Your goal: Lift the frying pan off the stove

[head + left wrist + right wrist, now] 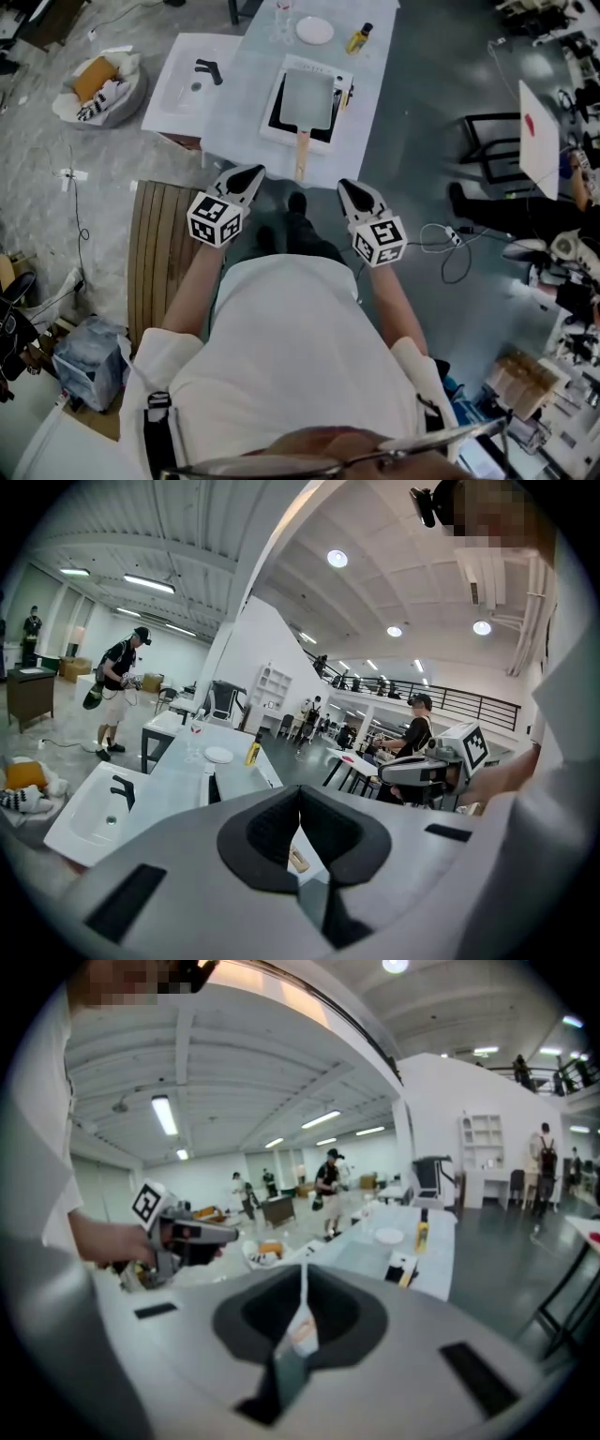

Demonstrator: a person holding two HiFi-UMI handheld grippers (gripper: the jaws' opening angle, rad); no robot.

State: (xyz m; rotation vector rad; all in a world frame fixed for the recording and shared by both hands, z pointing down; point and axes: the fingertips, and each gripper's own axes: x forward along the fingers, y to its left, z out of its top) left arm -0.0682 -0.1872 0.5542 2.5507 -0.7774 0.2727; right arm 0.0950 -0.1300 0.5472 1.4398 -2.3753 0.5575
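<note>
The left hand-held gripper (251, 172) and right hand-held gripper (346, 186), jaws closed on nothing, hovered off the near edge of the tabletop (246, 84), where the pan (307, 96) sat on the stove (277, 111).

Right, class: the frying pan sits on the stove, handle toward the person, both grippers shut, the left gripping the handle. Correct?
No. The left gripper is shut on nothing, clear of the handle, as the head view shows. The frying pan does sit on the stove, handle toward the person; the right gripper is shut too.
</note>
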